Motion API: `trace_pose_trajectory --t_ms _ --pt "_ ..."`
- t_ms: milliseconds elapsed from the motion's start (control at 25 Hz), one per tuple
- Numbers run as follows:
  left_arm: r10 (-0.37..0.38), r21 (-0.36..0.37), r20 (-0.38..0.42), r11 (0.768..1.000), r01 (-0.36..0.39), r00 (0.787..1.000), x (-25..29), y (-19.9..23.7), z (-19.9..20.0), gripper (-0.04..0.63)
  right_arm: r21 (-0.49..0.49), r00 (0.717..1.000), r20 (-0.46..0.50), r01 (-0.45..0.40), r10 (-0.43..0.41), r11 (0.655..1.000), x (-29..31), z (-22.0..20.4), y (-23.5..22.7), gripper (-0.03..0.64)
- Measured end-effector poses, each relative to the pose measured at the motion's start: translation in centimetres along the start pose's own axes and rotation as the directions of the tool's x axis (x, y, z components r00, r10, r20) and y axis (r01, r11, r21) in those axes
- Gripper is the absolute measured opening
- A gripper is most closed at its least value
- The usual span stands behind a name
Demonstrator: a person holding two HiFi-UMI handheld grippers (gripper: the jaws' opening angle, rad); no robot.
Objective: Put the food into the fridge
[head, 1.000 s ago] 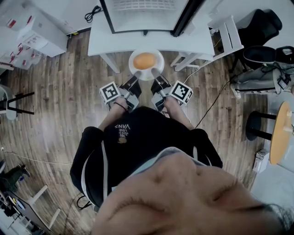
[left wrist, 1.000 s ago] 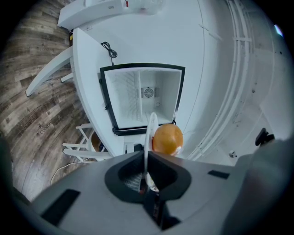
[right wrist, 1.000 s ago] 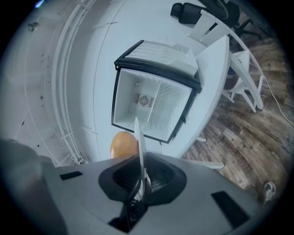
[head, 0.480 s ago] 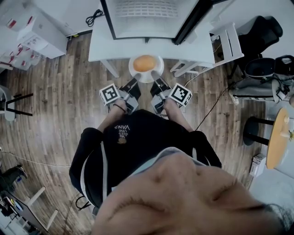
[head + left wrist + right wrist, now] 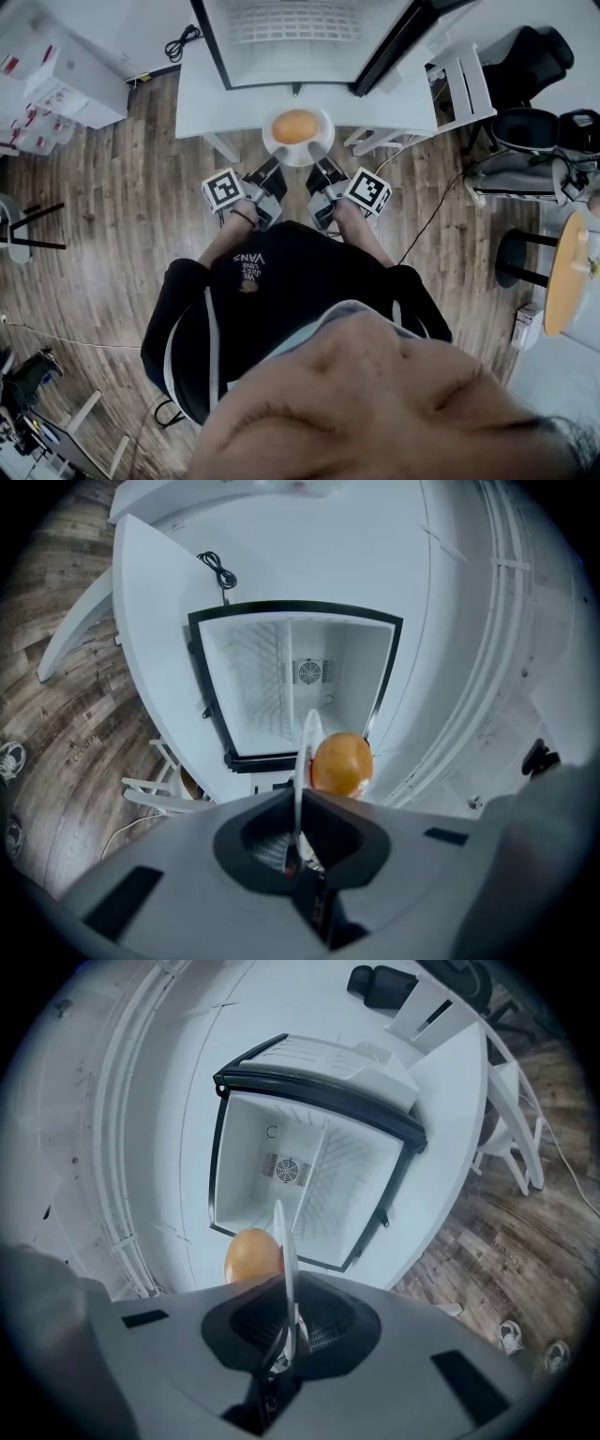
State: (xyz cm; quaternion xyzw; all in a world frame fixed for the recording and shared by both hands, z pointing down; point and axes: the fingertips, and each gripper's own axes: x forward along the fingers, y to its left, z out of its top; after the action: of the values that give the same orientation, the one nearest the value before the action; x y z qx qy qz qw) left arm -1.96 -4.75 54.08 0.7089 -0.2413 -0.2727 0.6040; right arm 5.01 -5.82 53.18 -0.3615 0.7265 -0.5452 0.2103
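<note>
Before open mini fridge (image 5: pixel 291 42): white plate (image 5: pixel 272 139) bearing orange (image 5: pixel 293 126), not yet inside. Left gripper (image 5: pixel 280 159), right gripper (image 5: pixel 318 157) each clamped rim. Risk judged: uneven carry could tilt plate; loose orange would roll off.

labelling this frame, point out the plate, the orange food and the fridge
plate (image 5: pixel 323 127) head view, bare right rim
orange food (image 5: pixel 293 126) head view, its middle
fridge (image 5: pixel 291 47) head view, inner wall

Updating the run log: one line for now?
left claw: shut on plate | right claw: shut on plate | orange food: on plate | fridge: open
</note>
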Motion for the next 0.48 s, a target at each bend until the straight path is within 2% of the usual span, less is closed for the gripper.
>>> trace_pose_trajectory --t_ms 80,480 --pt "-0.001 -0.003 -0.008 1.000 0.001 1.000 0.5 0.1 0.6 0.031 0.008 1.000 0.012 -0.020 0.020 1.000 0.8 0.4 0.3 0.026" --pt "-0.010 -0.006 -0.052 1.000 0.009 0.999 2.8 0.4 4.7 0.031 0.009 0.998 0.057 0.006 -0.006 1.000 4.5 2.5 0.1 0.026"
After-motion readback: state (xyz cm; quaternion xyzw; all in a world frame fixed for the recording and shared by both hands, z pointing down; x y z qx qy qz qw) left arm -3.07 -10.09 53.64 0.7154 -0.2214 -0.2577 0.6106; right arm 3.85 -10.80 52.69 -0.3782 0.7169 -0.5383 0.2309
